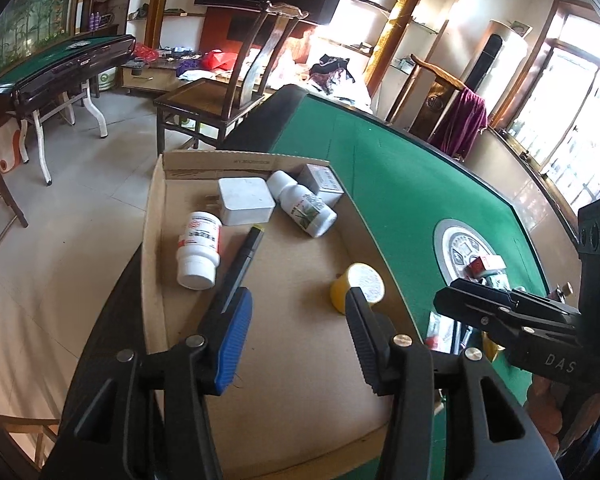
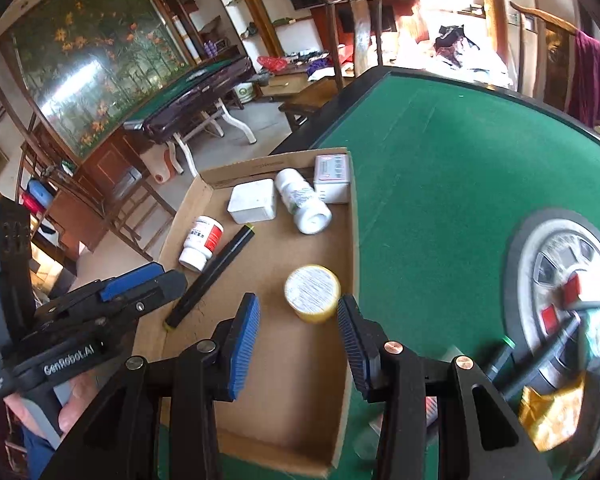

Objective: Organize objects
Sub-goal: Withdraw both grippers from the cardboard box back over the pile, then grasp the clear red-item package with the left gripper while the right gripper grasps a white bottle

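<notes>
A shallow cardboard tray (image 1: 156, 216) (image 2: 284, 380) lies on the green table (image 1: 400, 184) (image 2: 440, 184). In it are a red-labelled white bottle (image 1: 199, 248) (image 2: 202, 242), a white charger (image 1: 246, 200) (image 2: 253, 201), a green-labelled bottle (image 1: 306, 208) (image 2: 304, 204), a small grey box (image 1: 324, 182) (image 2: 332, 178), a black marker (image 1: 242, 264) (image 2: 212, 276) and a yellow jar (image 1: 358, 286) (image 2: 312, 292). My left gripper (image 1: 300, 312) (image 2: 170, 274) hovers open over the tray floor, nothing between its pads. My right gripper (image 2: 298, 320) (image 1: 448, 298) is open, the jar just beyond its tips, untouched.
The table's round centre panel (image 1: 460, 248) (image 2: 560, 248) holds a red-and-white box (image 1: 486, 264) (image 2: 588, 290), a gold packet (image 2: 552, 412) and other small items. A wooden chair (image 1: 228, 92) stands behind the tray. A second green-topped table (image 1: 60, 64) is at the far left.
</notes>
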Motion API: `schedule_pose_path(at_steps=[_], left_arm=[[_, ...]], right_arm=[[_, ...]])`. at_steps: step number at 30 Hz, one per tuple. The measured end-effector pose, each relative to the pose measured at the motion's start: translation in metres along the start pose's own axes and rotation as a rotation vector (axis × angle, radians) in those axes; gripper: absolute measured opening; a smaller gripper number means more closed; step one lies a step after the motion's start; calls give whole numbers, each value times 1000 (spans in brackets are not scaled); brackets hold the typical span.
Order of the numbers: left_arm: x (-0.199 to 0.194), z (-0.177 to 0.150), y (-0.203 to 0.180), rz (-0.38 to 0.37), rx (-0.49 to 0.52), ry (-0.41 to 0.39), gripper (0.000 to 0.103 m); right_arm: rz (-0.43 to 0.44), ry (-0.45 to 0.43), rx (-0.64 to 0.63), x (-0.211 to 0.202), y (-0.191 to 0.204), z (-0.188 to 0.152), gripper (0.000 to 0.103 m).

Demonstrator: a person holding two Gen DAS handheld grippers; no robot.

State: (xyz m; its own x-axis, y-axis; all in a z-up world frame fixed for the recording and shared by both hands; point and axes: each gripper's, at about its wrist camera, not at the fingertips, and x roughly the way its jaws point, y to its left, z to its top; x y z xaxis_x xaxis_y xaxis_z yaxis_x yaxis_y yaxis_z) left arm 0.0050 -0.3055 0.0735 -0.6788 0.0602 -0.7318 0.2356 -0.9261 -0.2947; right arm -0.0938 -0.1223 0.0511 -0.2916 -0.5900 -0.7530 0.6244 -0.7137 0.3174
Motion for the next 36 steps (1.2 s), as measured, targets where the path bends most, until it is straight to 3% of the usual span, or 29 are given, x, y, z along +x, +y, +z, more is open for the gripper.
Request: schedule_pose_path(at_steps=[8, 14, 17, 19, 25, 36], left_arm=[[10, -26, -65, -53, 115, 35, 48], [31, -41, -115, -40, 226, 88, 48], [51, -44, -141, -21, 290, 138, 48], [69, -45, -155, 29, 330, 176, 48], [110, -45, -178, 104, 434, 266, 45], [126, -46, -189, 121, 453, 288, 42]], right_arm=[[37, -46, 124, -49, -64, -59, 46], [39, -80, 205, -83, -115, -90, 47], [28, -124, 220, -102, -131, -98, 47], [49, -141, 231, -108, -140, -100, 47], [99, -153, 322, -116, -172, -103, 48], [93, -210, 411, -134, -197, -105, 48]])
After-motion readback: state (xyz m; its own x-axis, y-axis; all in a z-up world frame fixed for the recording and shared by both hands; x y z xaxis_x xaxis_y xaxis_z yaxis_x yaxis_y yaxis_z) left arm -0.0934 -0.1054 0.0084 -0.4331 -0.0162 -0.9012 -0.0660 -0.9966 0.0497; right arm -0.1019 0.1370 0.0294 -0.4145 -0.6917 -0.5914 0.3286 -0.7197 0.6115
